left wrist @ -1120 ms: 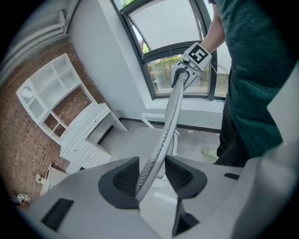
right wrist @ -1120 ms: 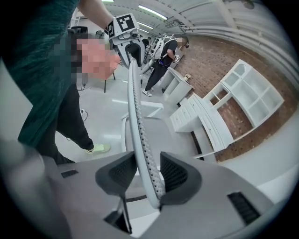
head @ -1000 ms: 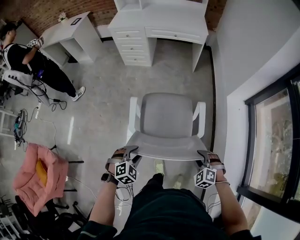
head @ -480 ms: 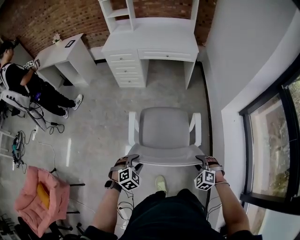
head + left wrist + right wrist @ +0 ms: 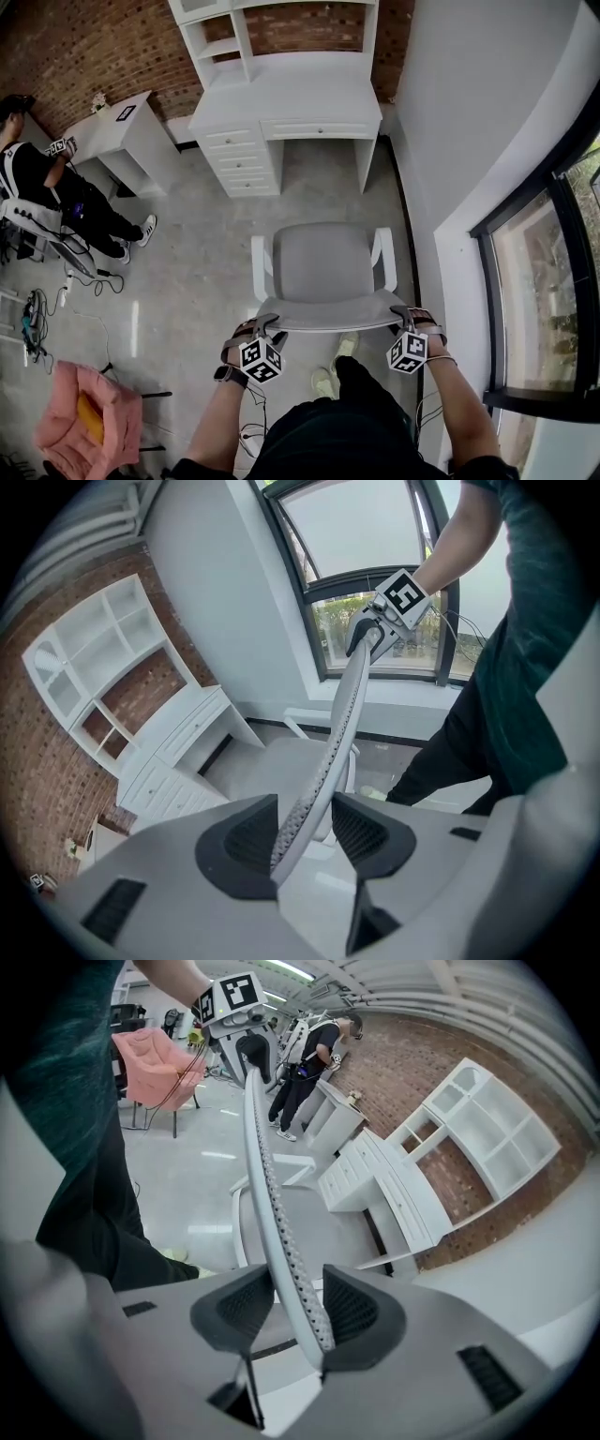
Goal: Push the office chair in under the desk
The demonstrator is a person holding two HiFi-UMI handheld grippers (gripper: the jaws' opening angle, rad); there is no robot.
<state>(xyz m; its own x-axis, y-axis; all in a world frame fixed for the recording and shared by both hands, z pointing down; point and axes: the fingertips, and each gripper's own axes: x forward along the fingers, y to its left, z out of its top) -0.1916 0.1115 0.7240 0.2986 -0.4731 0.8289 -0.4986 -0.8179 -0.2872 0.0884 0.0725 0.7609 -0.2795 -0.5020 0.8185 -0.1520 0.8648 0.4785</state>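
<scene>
A white office chair [image 5: 323,262] with a grey seat faces the white desk [image 5: 291,94] and stands a short way in front of its knee space. My left gripper [image 5: 261,323] straddles the left end of the backrest's top edge [image 5: 328,323]. My right gripper [image 5: 405,314] straddles the right end. In the left gripper view the mesh backrest [image 5: 337,733] runs between the left gripper's [image 5: 305,832] pads, leaning on one with a gap to the other. In the right gripper view the backrest [image 5: 267,1194] does the same in the right gripper [image 5: 286,1312], whose jaws are opening slightly.
A hutch with shelves [image 5: 216,42] tops the desk against the brick wall. A small white table [image 5: 131,127] and a seated person [image 5: 56,187] are at the left, with cables [image 5: 42,309] on the floor and a pink chair [image 5: 89,427]. A white wall and window [image 5: 553,281] run along the right.
The chair has rolled nearer to the desk and I have stepped after it. Both grippers stay on the backrest's top edge.
</scene>
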